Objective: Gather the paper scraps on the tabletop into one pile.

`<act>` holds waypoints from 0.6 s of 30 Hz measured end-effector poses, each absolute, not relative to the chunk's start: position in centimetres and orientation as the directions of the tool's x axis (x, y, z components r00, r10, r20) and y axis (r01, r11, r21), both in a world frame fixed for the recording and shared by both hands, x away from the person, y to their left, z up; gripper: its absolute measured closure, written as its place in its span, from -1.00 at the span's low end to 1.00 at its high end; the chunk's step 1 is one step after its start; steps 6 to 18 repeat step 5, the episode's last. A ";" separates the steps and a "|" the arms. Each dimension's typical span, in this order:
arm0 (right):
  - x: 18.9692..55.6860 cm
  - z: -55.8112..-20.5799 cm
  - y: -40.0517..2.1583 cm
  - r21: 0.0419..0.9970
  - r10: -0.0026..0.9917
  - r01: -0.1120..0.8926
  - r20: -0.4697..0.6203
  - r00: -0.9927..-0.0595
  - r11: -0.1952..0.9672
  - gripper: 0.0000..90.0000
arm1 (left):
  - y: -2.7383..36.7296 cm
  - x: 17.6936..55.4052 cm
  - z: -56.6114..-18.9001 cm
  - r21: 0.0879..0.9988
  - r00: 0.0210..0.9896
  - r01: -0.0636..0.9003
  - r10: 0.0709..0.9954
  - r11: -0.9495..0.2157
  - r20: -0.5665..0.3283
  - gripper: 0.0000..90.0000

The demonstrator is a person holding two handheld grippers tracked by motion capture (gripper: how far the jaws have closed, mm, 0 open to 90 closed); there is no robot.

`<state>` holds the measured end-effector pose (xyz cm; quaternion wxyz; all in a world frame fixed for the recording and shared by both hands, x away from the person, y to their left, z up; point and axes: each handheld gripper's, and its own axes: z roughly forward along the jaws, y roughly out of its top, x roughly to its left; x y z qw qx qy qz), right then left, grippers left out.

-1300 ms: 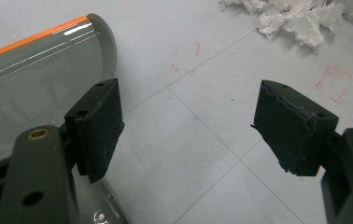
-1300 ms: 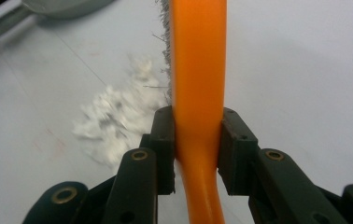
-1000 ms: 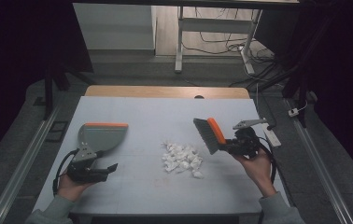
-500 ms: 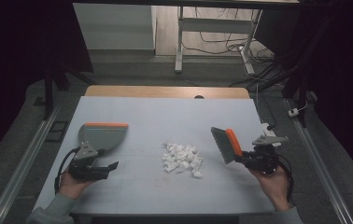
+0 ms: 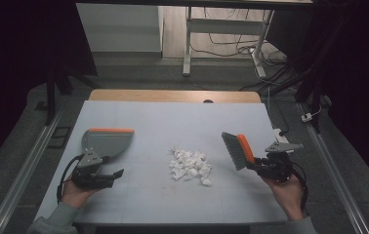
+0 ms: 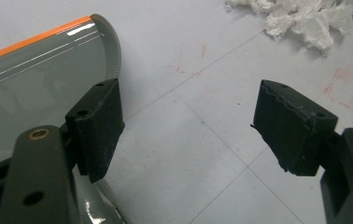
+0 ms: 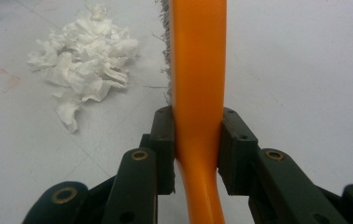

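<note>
Table (image 5: 173,117) is lying pale and broad, with the grey dustpan (image 5: 105,142) sitting empty on its left part, orange lip facing away from the person, and the heap of torn white paper (image 5: 189,165) lying loose near the middle, well apart from the pan. Right gripper (image 5: 260,165) is pinching the orange brush (image 5: 238,151) by its handle, bristles hanging just right of the paper, not touching it. Left gripper (image 5: 116,174) is resting low just in front of the dustpan, jaws spread wide with nothing between them.

Laboratory recording bay. A bare white table (image 5: 173,117) stands between floor rails (image 5: 24,165). Loose cables (image 5: 251,44) trail beyond.
</note>
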<state>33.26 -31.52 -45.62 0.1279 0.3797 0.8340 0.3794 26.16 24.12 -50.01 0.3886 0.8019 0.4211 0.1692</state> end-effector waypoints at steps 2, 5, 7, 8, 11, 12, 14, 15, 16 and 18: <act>33.3 -45.6 -31.5 0.731 0.727 0.534 0.077 -0.682 0.424 0.56 | 24.1 26.1 -50.0 0.766 0.588 0.543 0.807 -0.343 -0.056 -0.45; 33.2 -45.6 -31.5 0.736 0.726 0.529 0.075 -0.684 0.423 0.55 | 24.2 26.1 -50.0 0.768 0.587 0.542 0.807 -0.341 -0.056 -0.45; 33.2 -45.6 -31.5 0.736 0.726 0.529 0.075 -0.684 0.423 0.55 | 24.2 26.1 -50.0 0.768 0.587 0.542 0.807 -0.341 -0.056 -0.45; 33.2 -45.6 -31.5 0.736 0.726 0.529 0.075 -0.684 0.423 0.55 | 24.2 26.1 -50.0 0.768 0.587 0.542 0.807 -0.341 -0.056 -0.45; 33.2 -45.6 -31.5 0.736 0.726 0.529 0.075 -0.684 0.423 0.55 | 24.2 26.1 -50.0 0.768 0.587 0.542 0.807 -0.341 -0.056 -0.45; 33.2 -45.6 -31.5 0.736 0.726 0.529 0.075 -0.684 0.423 0.55 | 24.2 26.1 -50.0 0.768 0.587 0.542 0.807 -0.341 -0.056 -0.45; 33.2 -45.6 -31.5 0.736 0.726 0.529 0.075 -0.684 0.423 0.55 | 24.2 26.1 -50.0 0.768 0.587 0.542 0.807 -0.341 -0.056 -0.45; 33.2 -45.6 -31.5 0.736 0.726 0.529 0.075 -0.684 0.423 0.55 | 24.2 26.1 -50.0 0.768 0.587 0.542 0.807 -0.341 -0.056 -0.45; 33.2 -45.6 -31.5 0.736 0.726 0.529 0.075 -0.684 0.423 0.55 | 24.2 26.1 -50.0 0.768 0.587 0.542 0.807 -0.341 -0.056 -0.45; 33.2 -45.6 -31.5 0.736 0.726 0.529 0.075 -0.684 0.423 0.55 | 24.2 26.1 -50.0 0.768 0.587 0.542 0.807 -0.341 -0.056 -0.45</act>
